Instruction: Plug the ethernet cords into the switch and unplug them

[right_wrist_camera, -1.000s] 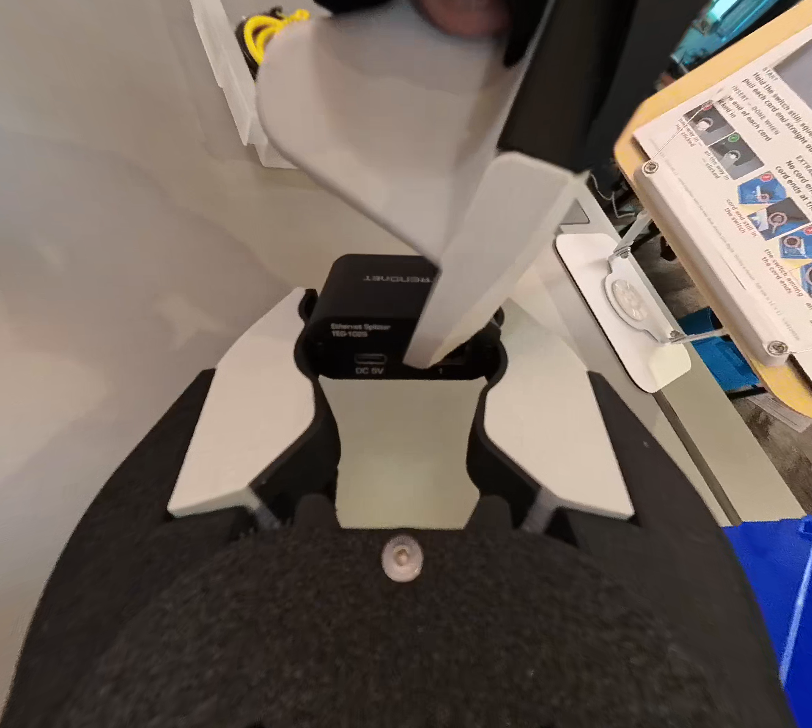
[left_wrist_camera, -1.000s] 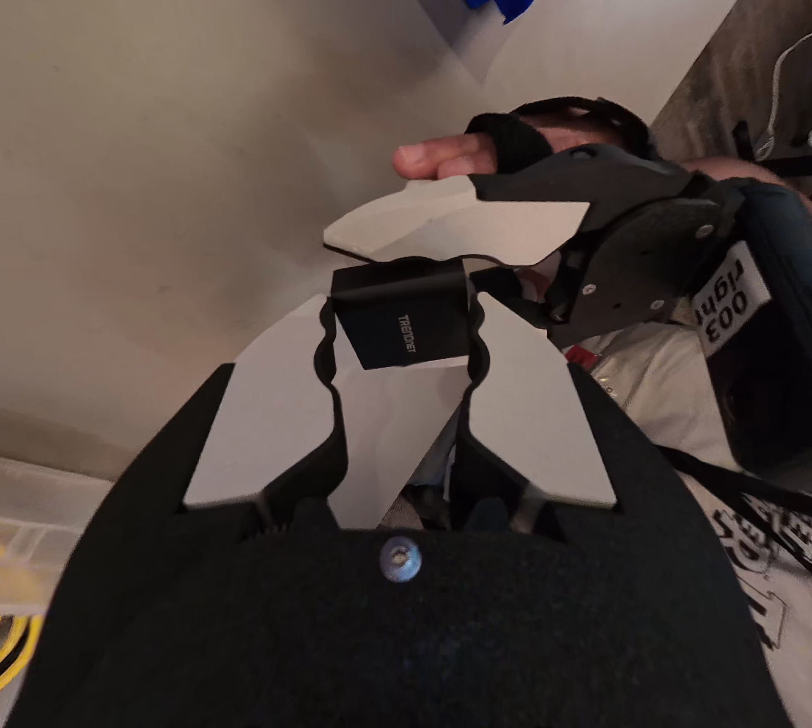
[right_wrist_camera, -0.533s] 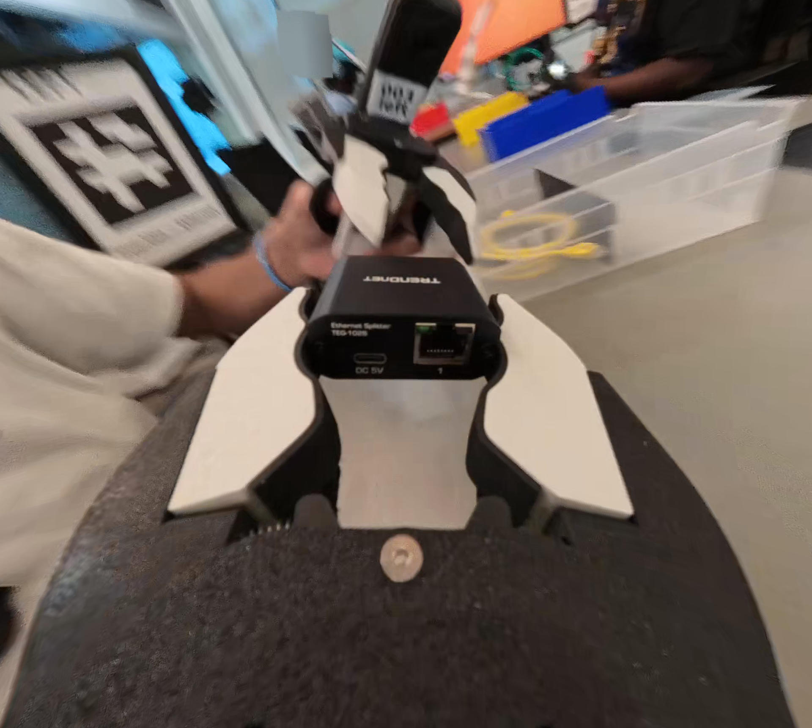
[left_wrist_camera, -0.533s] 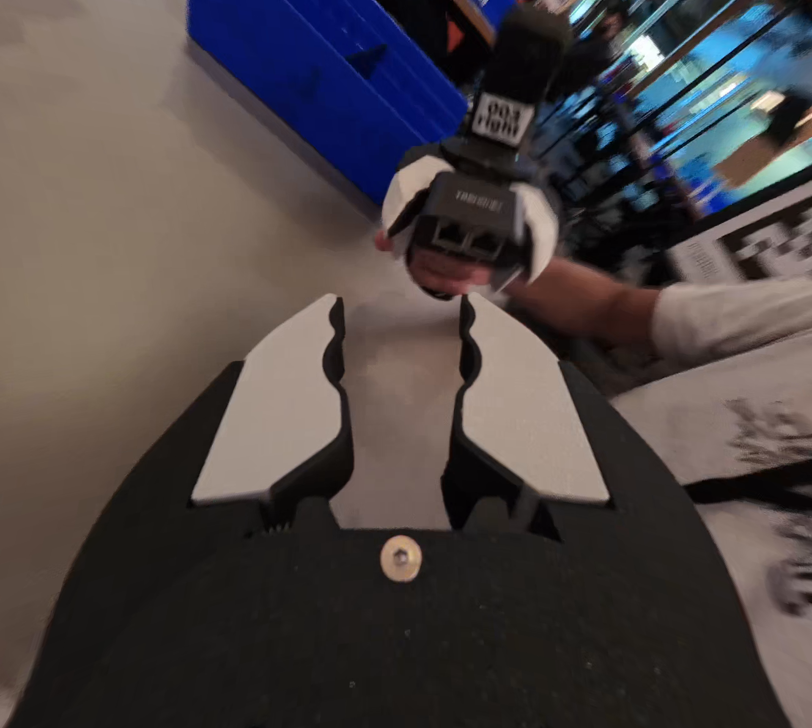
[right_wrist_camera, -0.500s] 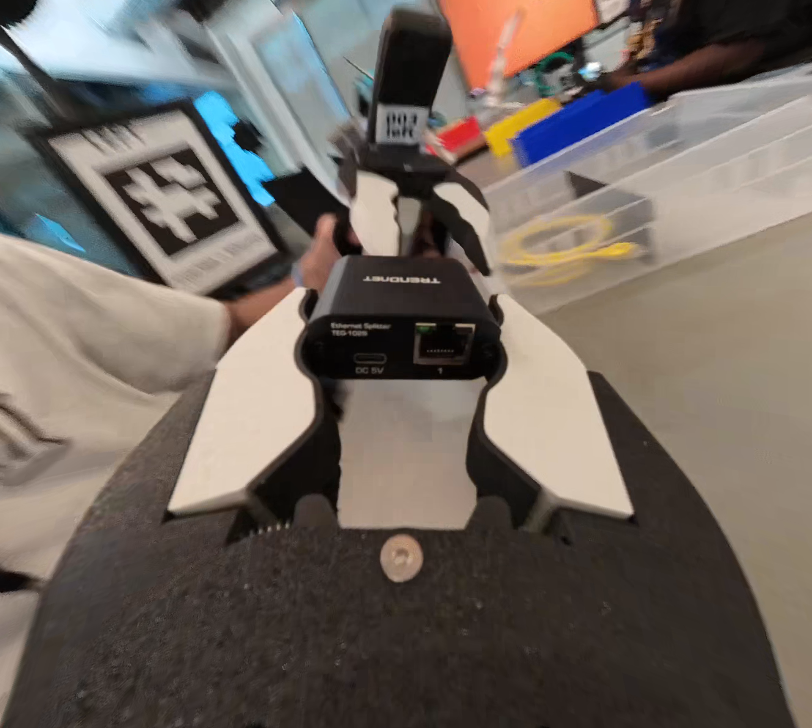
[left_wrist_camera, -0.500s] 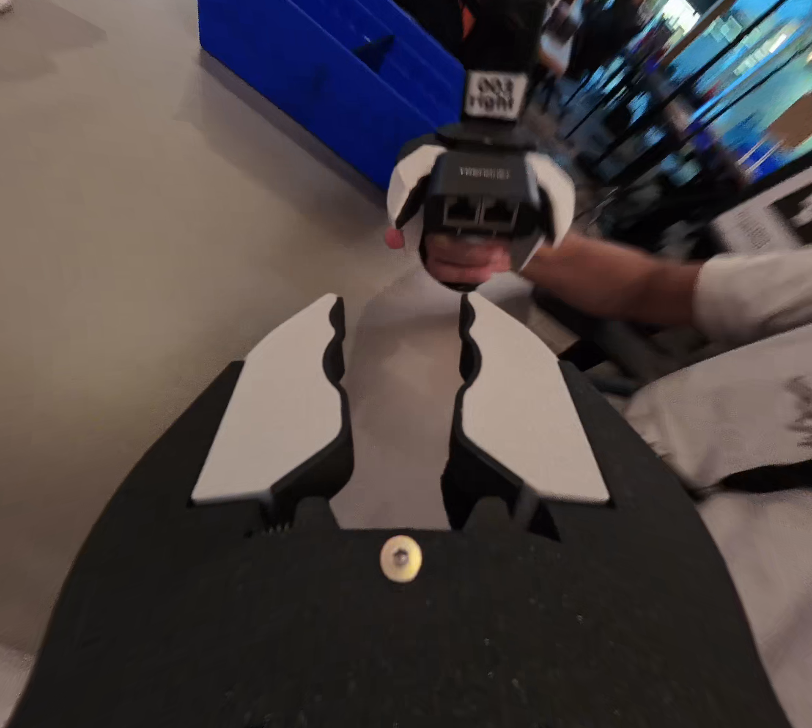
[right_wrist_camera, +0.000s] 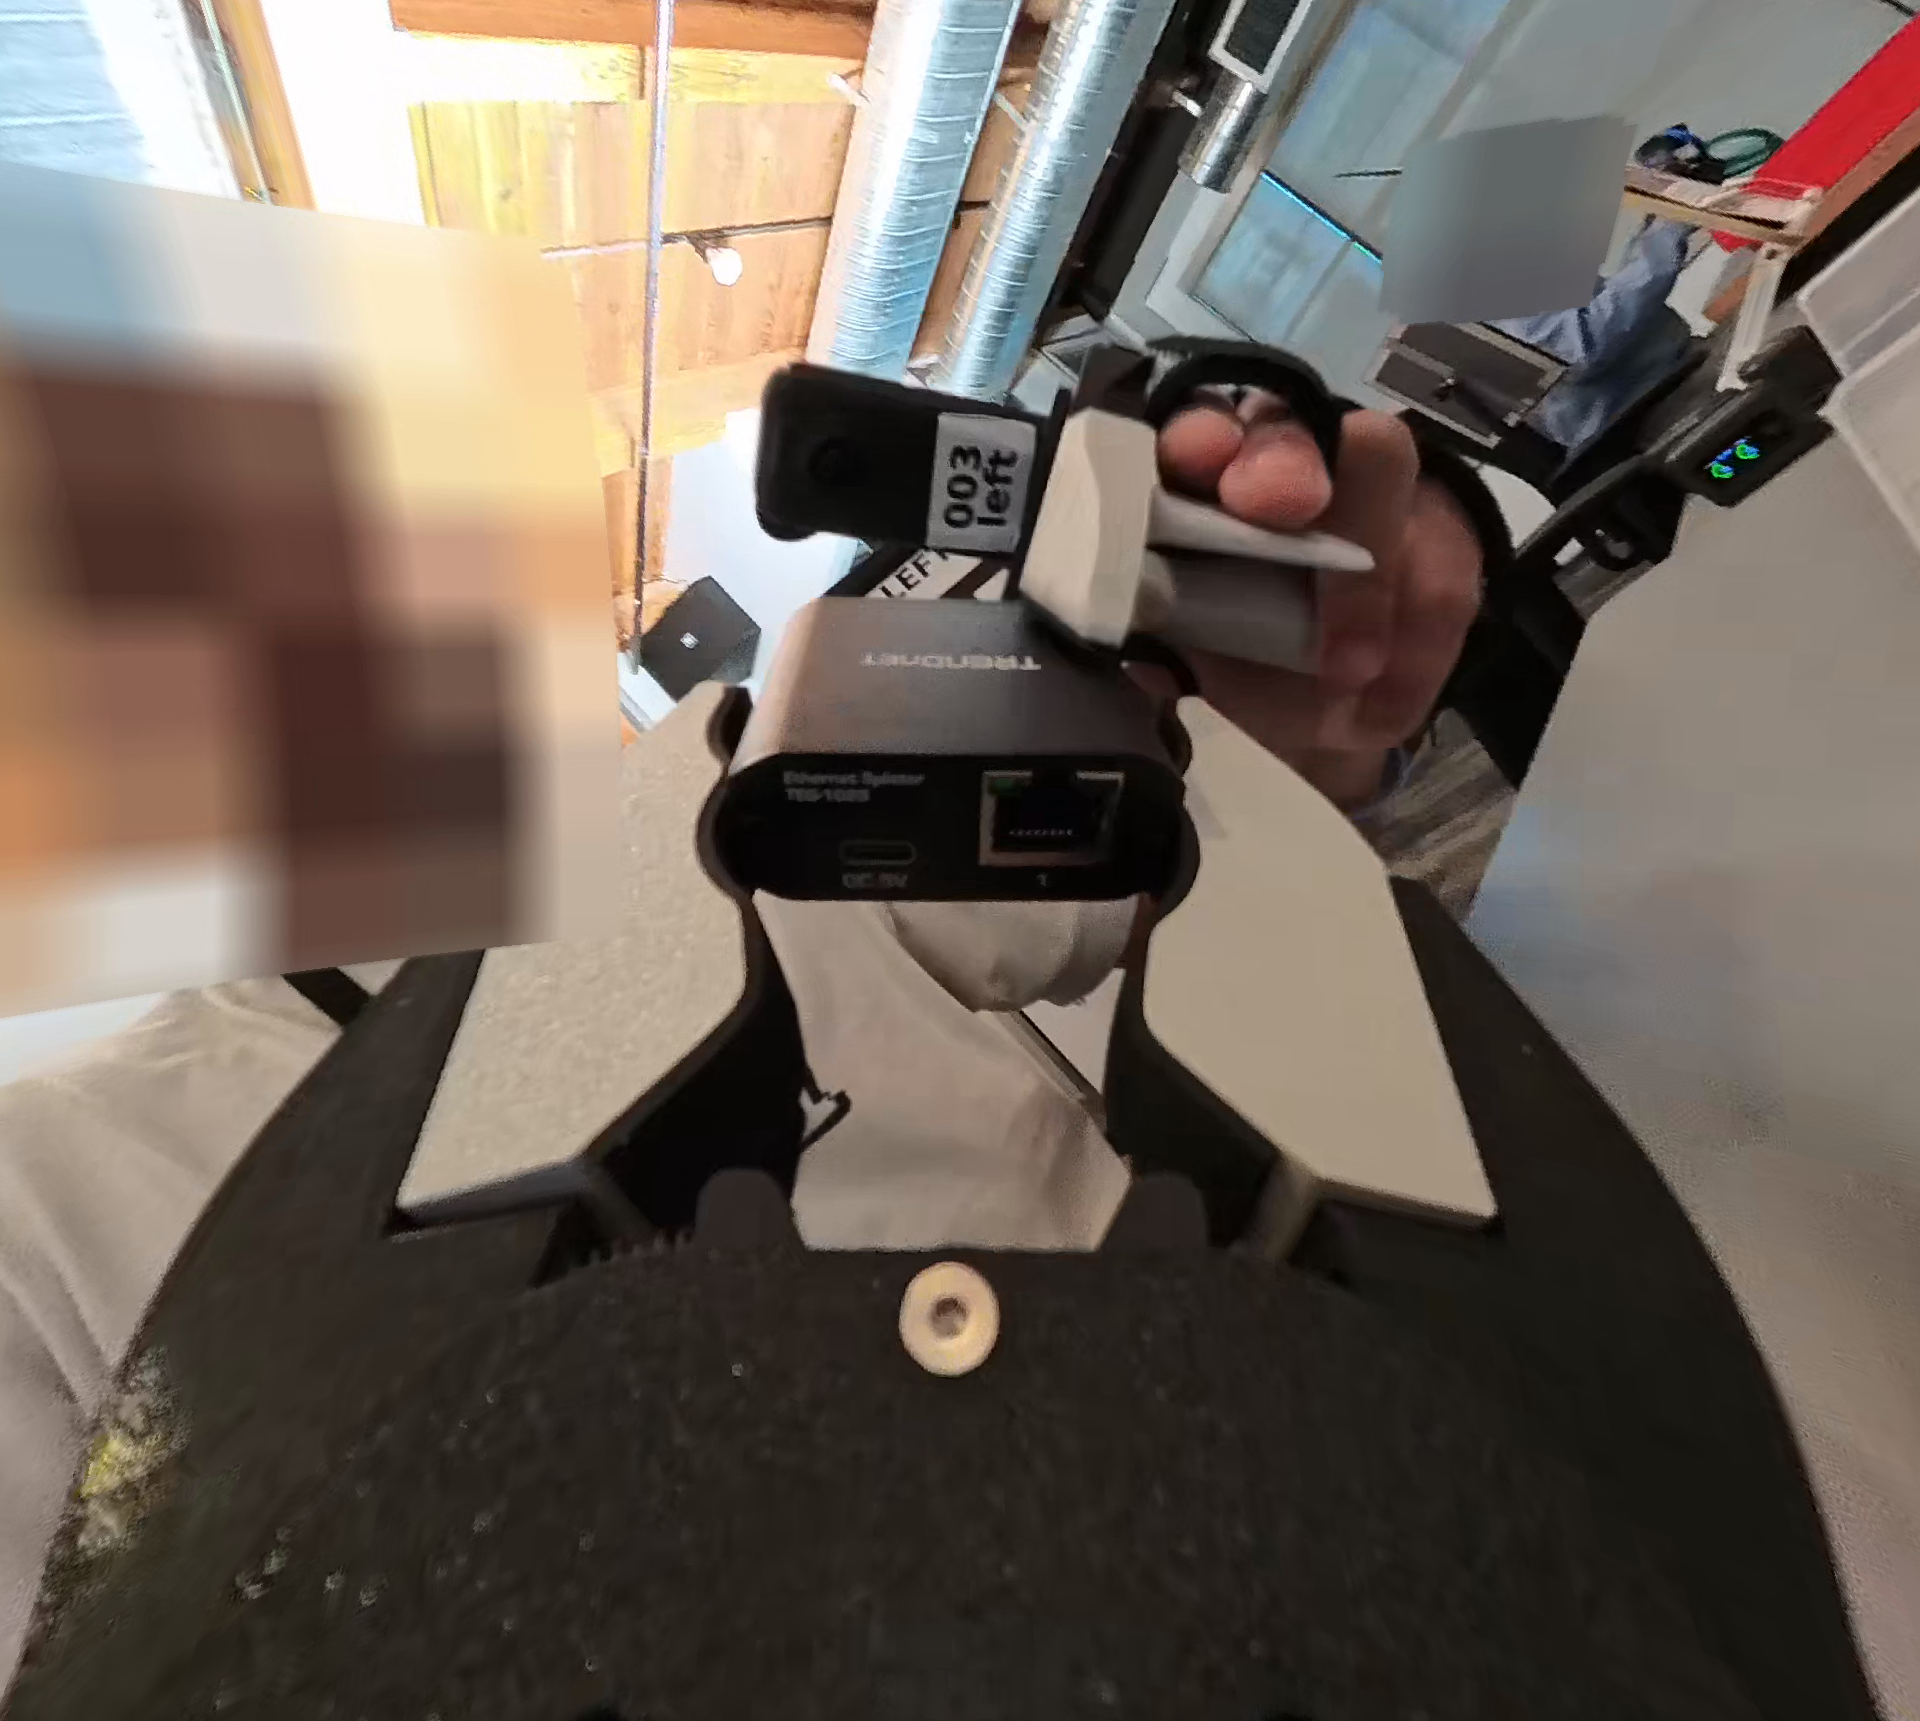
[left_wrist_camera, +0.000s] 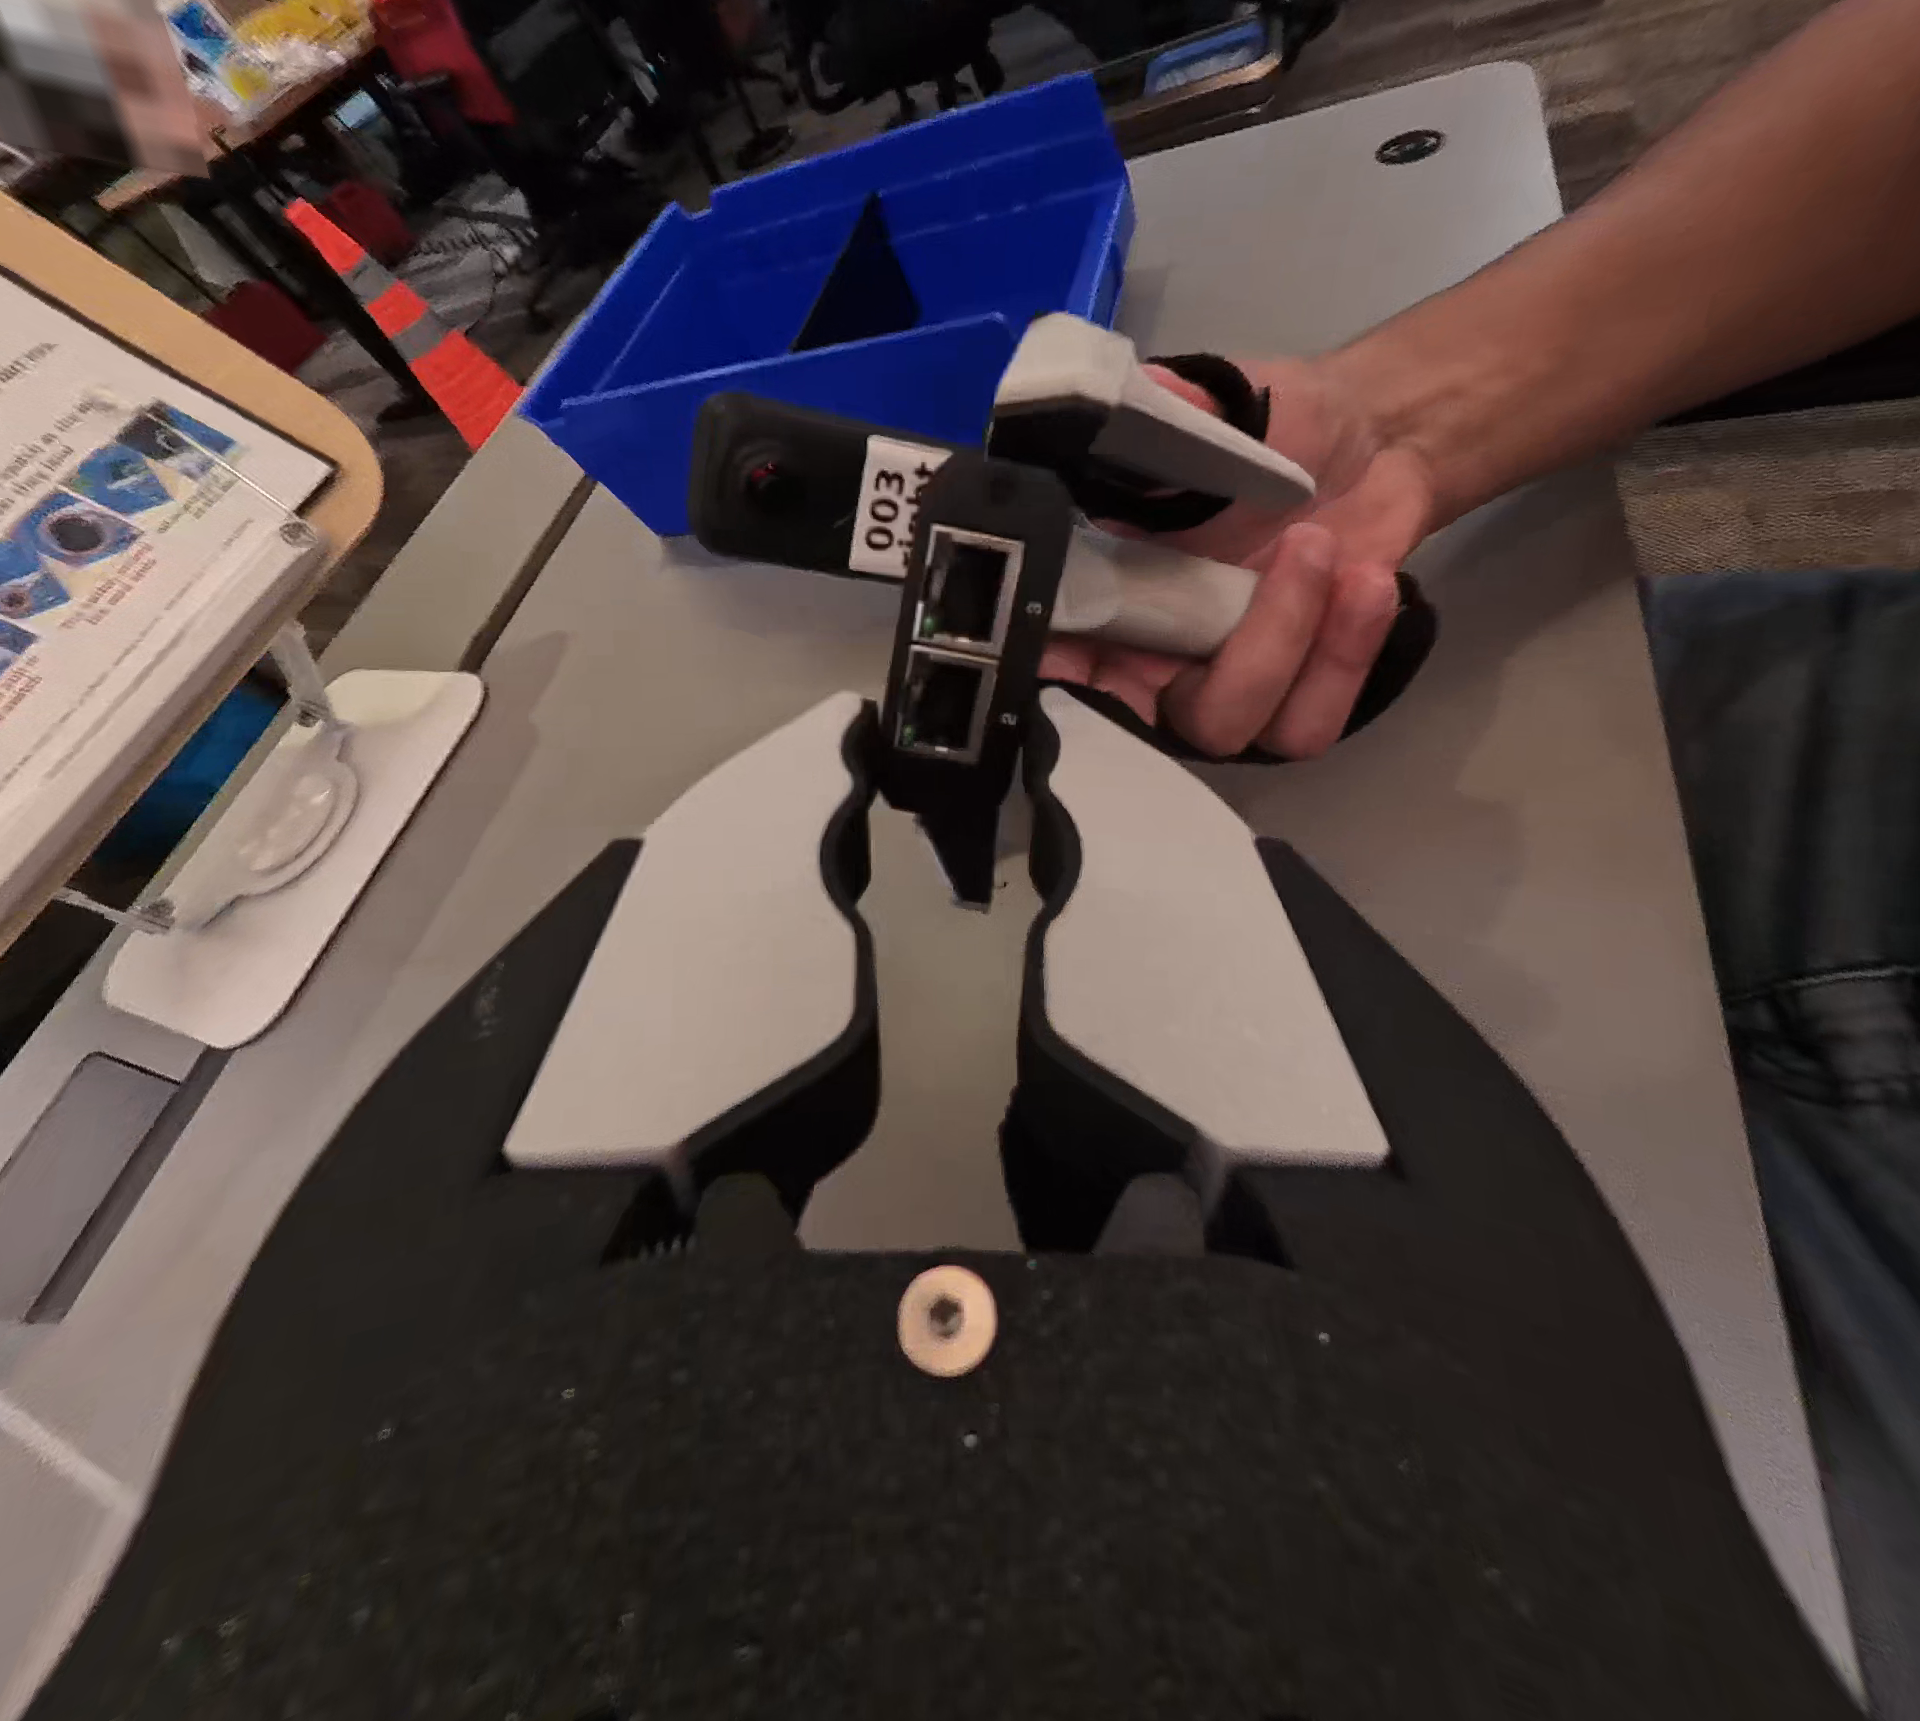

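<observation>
Change since earlier: half a second before, the left gripper (left_wrist_camera: 951, 736) stood apart from the switch with nothing between its fingers; it had since come in and narrowed onto the end with two ports.
Switch: the small black ethernet switch (right_wrist_camera: 951, 778) was held in the air above the grey table (left_wrist_camera: 665, 611), between the two grippers, not resting on anything.
Right gripper: the right gripper (right_wrist_camera: 951, 798) had its fingers set wide across the broad sides of the switch, pressed on it, with the single-port face towards its camera.
Left gripper: its fingers (left_wrist_camera: 769, 798) were narrow and closed on the thin sides of the switch (left_wrist_camera: 966, 632), the two stacked ports facing its camera.
Step in hand: it looked like a handover or re-grip of the switch ahead of plugging. No cord was near any port.
Doing it well: one gripper should probably keep a firm hold before the other lets go, and the ports should stay uncovered by the fingers.
Cords: none showed in either view.
Other things: a blue bin (left_wrist_camera: 883, 300) sat on the table behind the switch, and a sheet on a clear stand (left_wrist_camera: 135, 549) stood to the left.
Writing: the switch carried a maker's mark, small print and port numbers; each gripper bore a white sticker. None is repeated here.
</observation>
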